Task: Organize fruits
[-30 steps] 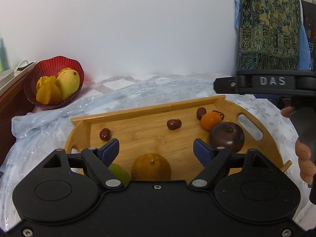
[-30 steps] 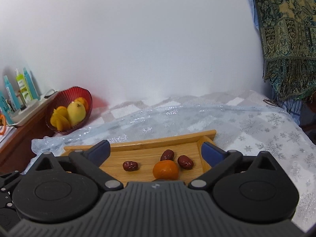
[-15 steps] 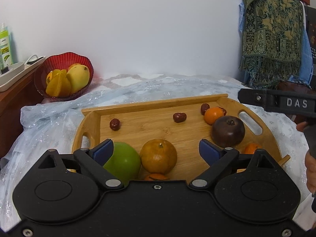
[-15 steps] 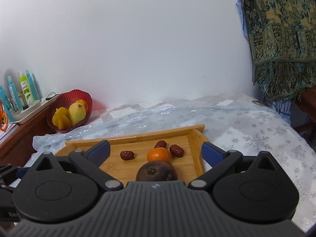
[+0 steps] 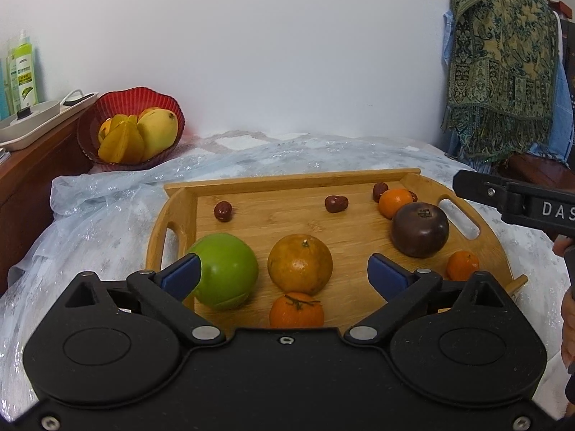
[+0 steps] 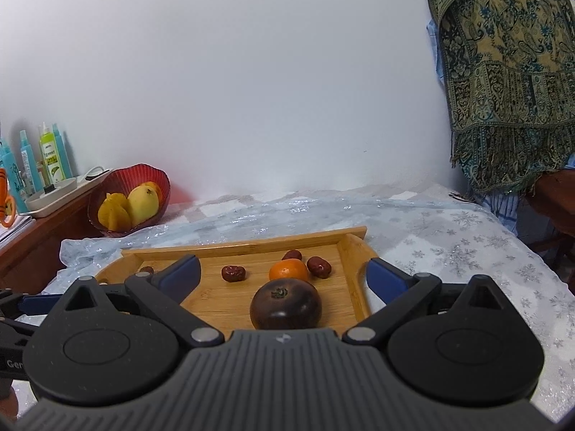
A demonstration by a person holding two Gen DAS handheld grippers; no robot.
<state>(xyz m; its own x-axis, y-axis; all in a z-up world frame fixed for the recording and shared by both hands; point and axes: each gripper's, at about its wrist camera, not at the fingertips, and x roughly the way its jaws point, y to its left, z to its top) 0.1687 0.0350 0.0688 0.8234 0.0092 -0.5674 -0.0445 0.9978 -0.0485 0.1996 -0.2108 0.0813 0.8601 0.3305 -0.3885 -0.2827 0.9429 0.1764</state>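
A bamboo tray (image 5: 251, 186) holds a green apple (image 5: 224, 274), a large orange (image 5: 300, 264), small tangerines (image 5: 296, 310), a dark purple fruit (image 5: 419, 230) and several red dates (image 5: 336, 203). My left gripper (image 5: 284, 274) is open and empty above the tray's near side, the orange between its fingers. My right gripper (image 6: 284, 274) is open and empty over the tray's (image 6: 244, 246) right end, behind the purple fruit (image 6: 285, 303), a tangerine (image 6: 288, 270) and dates (image 6: 233, 273).
A red bowl (image 5: 131, 133) with mangoes and a starfruit stands at the back left, also seen in the right wrist view (image 6: 129, 201). A wooden shelf with bottles (image 6: 50, 158) is left. A patterned cloth (image 5: 499, 61) hangs at the right. The table wears a snowflake cover.
Both grippers have pulled back and up from the tray, so more fruit shows: the apple and near tangerines on the left, the purple fruit on the right.
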